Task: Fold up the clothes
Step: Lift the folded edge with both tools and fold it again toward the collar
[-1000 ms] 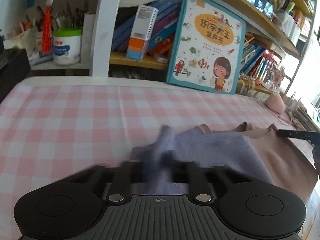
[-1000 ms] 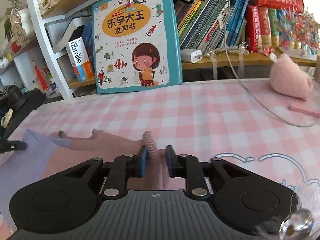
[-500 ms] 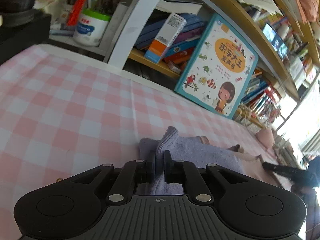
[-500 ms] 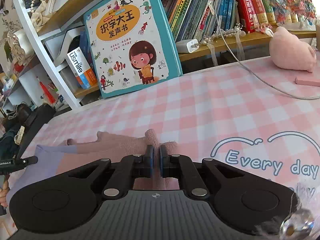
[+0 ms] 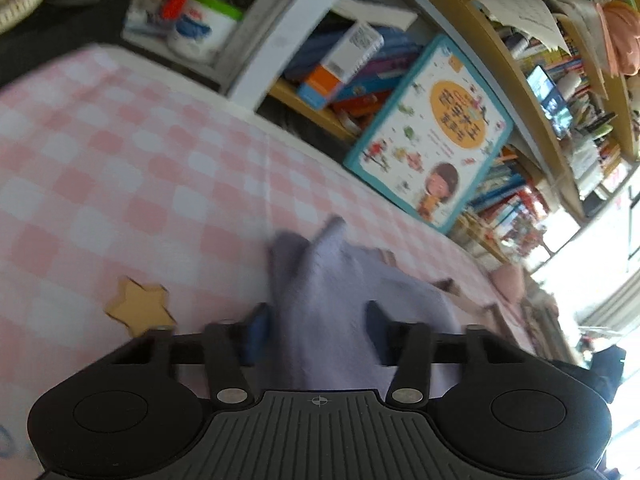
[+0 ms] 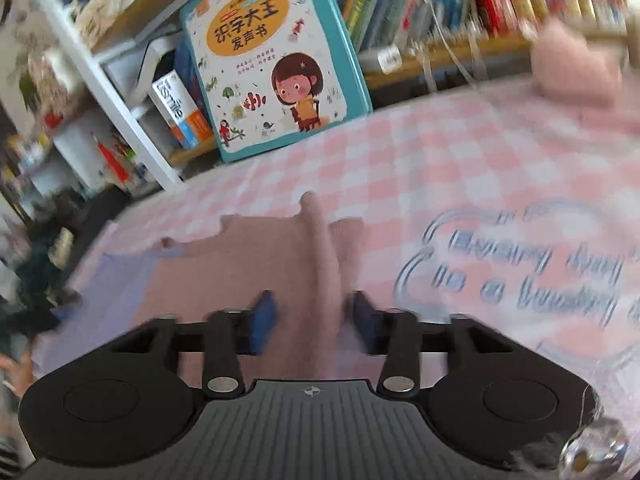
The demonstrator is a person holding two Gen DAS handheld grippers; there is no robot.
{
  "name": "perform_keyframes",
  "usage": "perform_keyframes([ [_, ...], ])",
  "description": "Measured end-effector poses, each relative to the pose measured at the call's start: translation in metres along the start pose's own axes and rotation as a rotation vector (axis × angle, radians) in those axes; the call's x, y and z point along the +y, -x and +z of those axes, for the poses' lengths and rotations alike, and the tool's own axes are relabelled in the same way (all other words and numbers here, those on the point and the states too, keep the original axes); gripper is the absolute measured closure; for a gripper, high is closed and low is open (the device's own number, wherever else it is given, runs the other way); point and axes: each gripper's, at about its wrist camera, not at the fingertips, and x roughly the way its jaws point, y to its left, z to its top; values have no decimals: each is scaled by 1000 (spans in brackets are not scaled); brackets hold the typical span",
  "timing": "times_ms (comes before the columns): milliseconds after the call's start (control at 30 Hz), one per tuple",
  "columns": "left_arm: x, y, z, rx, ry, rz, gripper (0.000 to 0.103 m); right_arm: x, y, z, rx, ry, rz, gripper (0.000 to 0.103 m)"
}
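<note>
both my hand-held grippers, left and right, just opened, jaws parted, releasing the garment; fold laid down.

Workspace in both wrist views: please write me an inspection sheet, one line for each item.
Surface: pink-and-white checked tablecloth with printed lettering.
Job's things: lilac knitted garment and dusty-pink knitted garment, ridges raised.
Clutter: tan wooden star; pink plush toy.
Grippers: left gripper and right gripper have just been opening, fingers apart around a cloth ridge.
Cables: pale cable hanging by the books.
Surroundings: bookshelf, teal-edged children's picture book leaning on it.
</note>
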Motion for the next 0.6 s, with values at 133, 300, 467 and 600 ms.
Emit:
perform_keyframes([
  [133, -2, -3, -1, -7, -25, 29, 82, 1, 2, -4, -23, -43, 3, 82],
  [300, 8, 7, 5, -36, -3, 56, 84, 14, -3, -6, -18, -50, 31, 85],
  [467, 26, 20, 14, -60, 18, 90, 84, 34, -19, -6, 1, -20, 57, 85],
  [600, 37, 29, 21, -87, 30, 119, 84, 52, -34, -3, 17, 11, 61, 85],
])
